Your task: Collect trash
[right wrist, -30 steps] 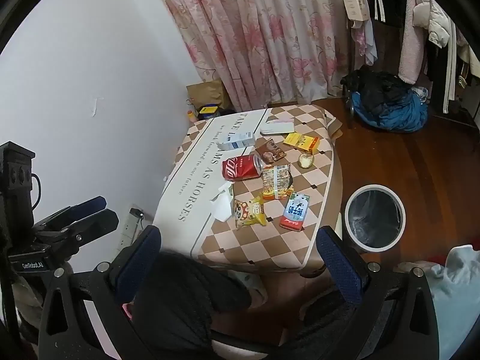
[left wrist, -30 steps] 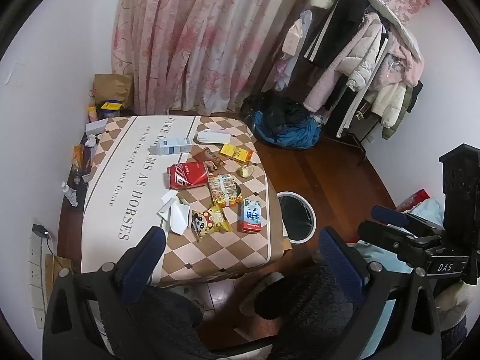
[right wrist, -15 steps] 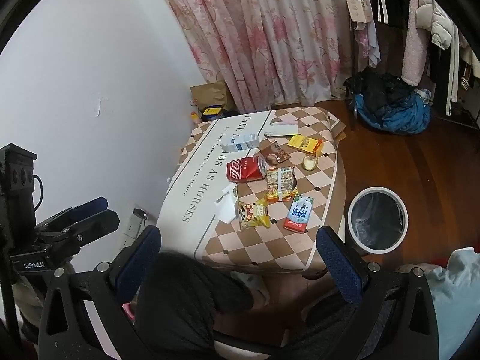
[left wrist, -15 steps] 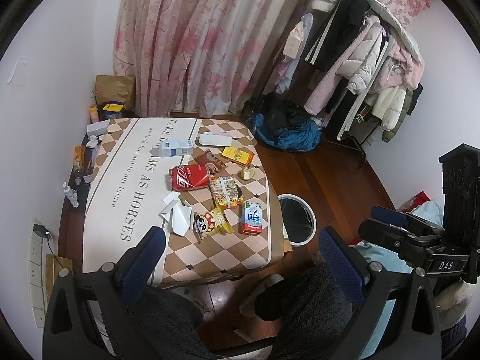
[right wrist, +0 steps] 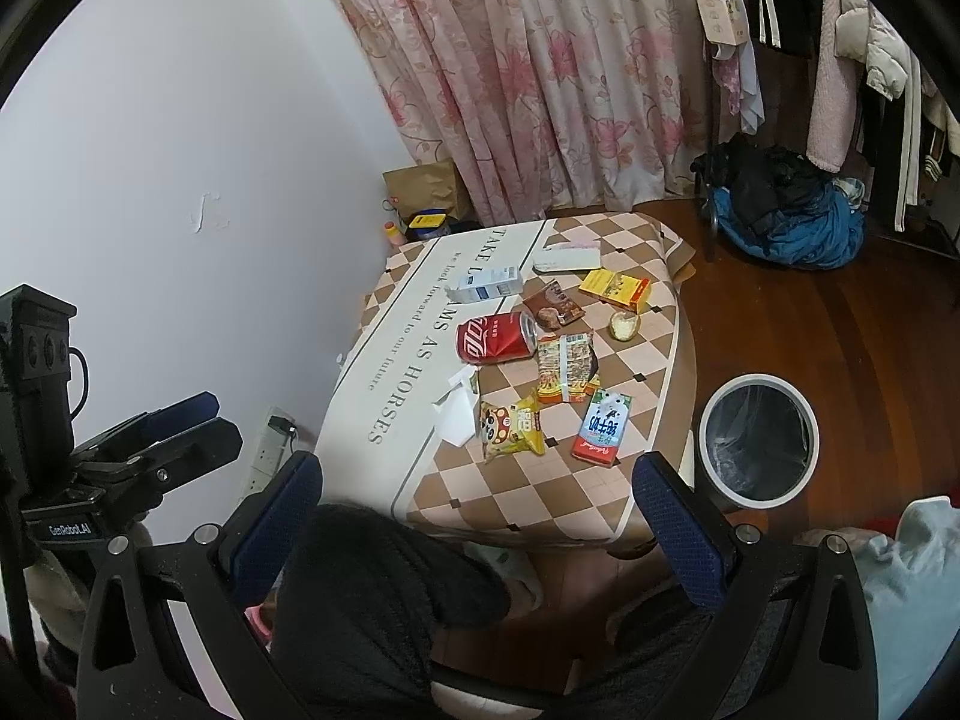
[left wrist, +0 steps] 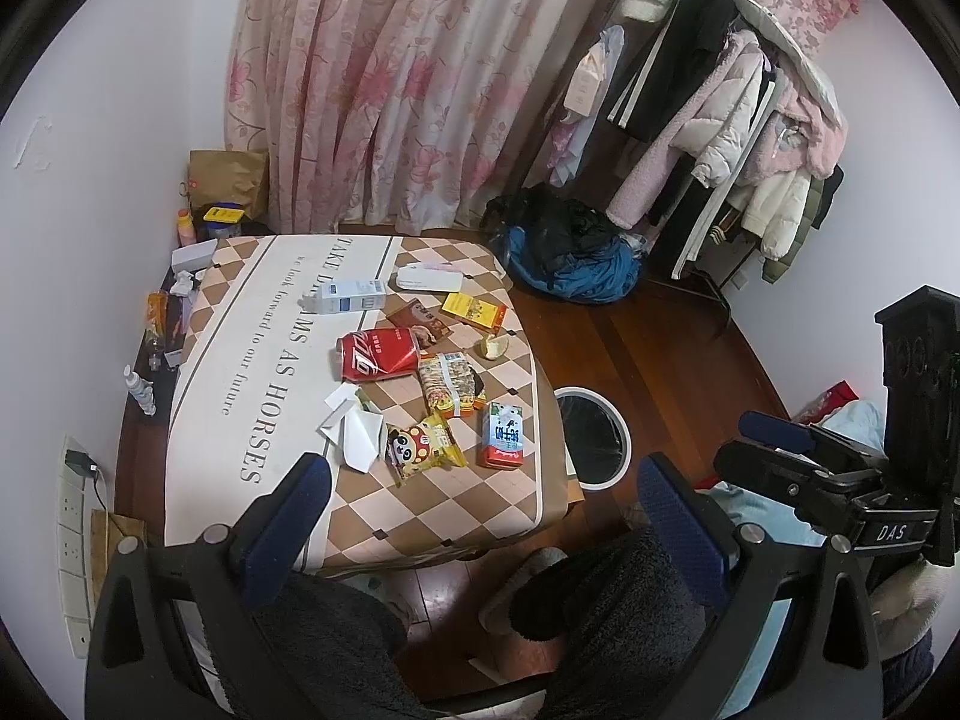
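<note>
Trash lies on a low checkered table [left wrist: 468, 504] [right wrist: 540, 498]: a red cola can [left wrist: 378, 354] [right wrist: 497, 337], crumpled white paper [left wrist: 354, 426] [right wrist: 459, 414], a yellow panda snack bag [left wrist: 423, 447] [right wrist: 510, 423], a noodle packet [left wrist: 450, 384] [right wrist: 564, 366], a red-blue drink carton [left wrist: 503, 435] [right wrist: 603, 426], a yellow box [left wrist: 474, 311] [right wrist: 615, 288] and a white-blue carton [left wrist: 345, 297] [right wrist: 489, 285]. A white-rimmed bin [left wrist: 591, 435] [right wrist: 759, 441] stands on the floor right of the table. My left gripper [left wrist: 480, 528] and right gripper [right wrist: 477, 525] are open, empty, well short of the table.
Pink curtains hang behind the table. A clothes rack [left wrist: 720, 108] and a blue-black pile of clothes [left wrist: 570, 258] [right wrist: 786, 216] stand at the right. Bottles and a paper bag [left wrist: 228, 177] sit by the left wall. The person's knees lie under both grippers.
Both views have shifted slightly, so the table sits a little lower and nearer in frame. Both grippers stay open and nothing on the table has moved.
</note>
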A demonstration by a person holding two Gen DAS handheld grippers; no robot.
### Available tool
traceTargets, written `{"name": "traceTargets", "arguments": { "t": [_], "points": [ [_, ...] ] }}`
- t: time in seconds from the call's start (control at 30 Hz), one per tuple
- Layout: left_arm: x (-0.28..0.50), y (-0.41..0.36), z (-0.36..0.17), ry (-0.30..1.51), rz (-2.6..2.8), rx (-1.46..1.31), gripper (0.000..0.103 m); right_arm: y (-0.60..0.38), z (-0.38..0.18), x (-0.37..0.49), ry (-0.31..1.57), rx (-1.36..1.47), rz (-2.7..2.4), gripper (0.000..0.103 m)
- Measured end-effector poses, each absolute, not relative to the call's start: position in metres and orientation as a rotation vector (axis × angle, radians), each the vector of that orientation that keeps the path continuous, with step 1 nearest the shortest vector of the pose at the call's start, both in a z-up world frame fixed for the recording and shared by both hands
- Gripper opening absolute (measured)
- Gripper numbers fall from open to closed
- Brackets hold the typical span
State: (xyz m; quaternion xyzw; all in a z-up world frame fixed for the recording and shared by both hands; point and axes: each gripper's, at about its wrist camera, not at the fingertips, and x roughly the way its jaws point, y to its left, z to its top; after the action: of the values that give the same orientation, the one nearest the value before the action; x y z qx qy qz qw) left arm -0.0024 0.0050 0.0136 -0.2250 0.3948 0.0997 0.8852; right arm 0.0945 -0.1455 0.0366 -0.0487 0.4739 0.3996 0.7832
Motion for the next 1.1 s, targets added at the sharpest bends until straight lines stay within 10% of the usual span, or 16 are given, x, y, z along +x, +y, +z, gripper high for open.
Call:
{"name": "traceTargets", "arguments": {
  "t": [1.1],
  "points": [
    [-0.0035,0.0075,0.0148,0.82,0.208,-0.468,0.103,-0.1395,0.0376,0.0927,1.023,-0.111,0.875,0.103]
  ]
}}
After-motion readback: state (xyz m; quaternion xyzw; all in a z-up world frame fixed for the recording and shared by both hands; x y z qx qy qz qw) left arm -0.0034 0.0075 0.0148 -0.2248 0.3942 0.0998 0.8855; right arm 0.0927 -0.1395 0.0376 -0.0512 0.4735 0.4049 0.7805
